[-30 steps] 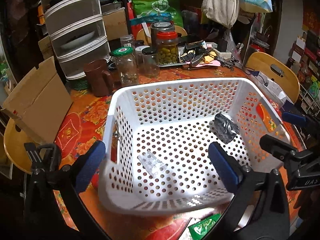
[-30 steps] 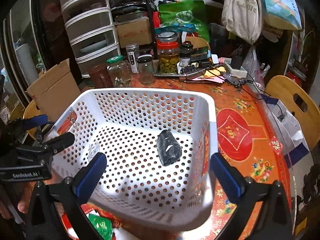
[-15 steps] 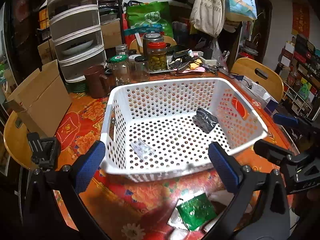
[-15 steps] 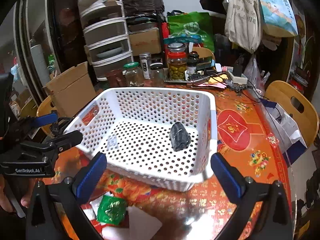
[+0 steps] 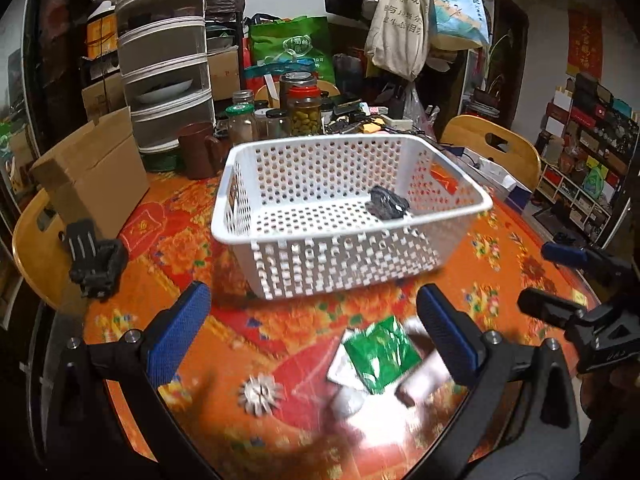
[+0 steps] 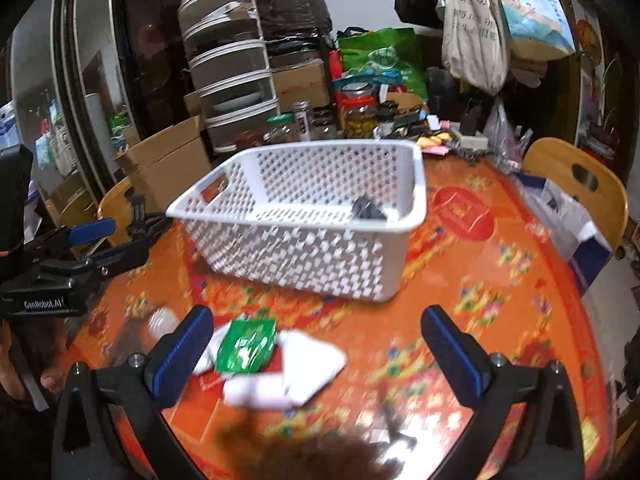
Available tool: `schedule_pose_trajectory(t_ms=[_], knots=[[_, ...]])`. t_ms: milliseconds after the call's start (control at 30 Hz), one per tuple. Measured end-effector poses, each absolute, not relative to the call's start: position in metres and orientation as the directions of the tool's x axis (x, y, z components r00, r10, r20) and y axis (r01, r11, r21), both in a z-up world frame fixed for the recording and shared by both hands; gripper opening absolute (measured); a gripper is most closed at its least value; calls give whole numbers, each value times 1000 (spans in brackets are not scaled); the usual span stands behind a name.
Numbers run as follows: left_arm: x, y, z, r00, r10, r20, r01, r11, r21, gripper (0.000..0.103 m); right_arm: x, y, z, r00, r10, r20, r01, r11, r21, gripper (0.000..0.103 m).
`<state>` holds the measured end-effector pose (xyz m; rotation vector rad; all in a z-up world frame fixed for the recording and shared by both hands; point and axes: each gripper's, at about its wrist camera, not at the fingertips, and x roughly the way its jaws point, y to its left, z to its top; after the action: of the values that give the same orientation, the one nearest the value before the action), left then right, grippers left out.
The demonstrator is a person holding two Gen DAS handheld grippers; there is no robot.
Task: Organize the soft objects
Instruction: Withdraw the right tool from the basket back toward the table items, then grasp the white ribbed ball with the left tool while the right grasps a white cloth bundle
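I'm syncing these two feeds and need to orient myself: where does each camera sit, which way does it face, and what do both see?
Left wrist: on the left gripper, facing across the table at the white basket; own blue-padded fingers open, right gripper at the right edge.
Right wrist: on the right gripper, facing the basket from its other side; own fingers open, left gripper at the left edge.
Shared: basket, the dark bundle inside it, the green packet in front.

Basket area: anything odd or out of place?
Nothing spilled or damaged. Green foil packet and white packets lie loose on the table, outside the white perforated plastic basket, which holds a crumpled black item.
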<state>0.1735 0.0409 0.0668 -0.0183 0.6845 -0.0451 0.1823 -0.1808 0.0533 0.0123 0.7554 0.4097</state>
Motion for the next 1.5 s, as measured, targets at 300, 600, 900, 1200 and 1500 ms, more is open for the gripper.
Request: schedule_pose_trajectory(t_ms=[300, 600, 900, 1200, 1500], knots=[[130, 43, 33, 768, -62, -638, 24, 997, -67, 102, 142, -179, 25, 646, 386, -659, -352, 916, 191, 103], [121, 56, -7, 763, -65, -643, -7, 994, -109, 102, 130, -179, 1, 641, 387, -663, -320, 920, 228, 103], [138, 77, -42, 730, -53, -682, -46, 991, -127, 102, 143, -171, -19, 616, 389, -685, -313, 919, 241, 98], [150, 83, -53, 718, -57, -693, -51, 990, -134, 96, 156, -160, -25, 634, 354, -687, -295, 932, 208, 84], [161, 86, -68, 682, -57, -730, -73, 987, -145, 64, 168, -160, -34, 631, 349, -693, -277, 936, 219, 62]])
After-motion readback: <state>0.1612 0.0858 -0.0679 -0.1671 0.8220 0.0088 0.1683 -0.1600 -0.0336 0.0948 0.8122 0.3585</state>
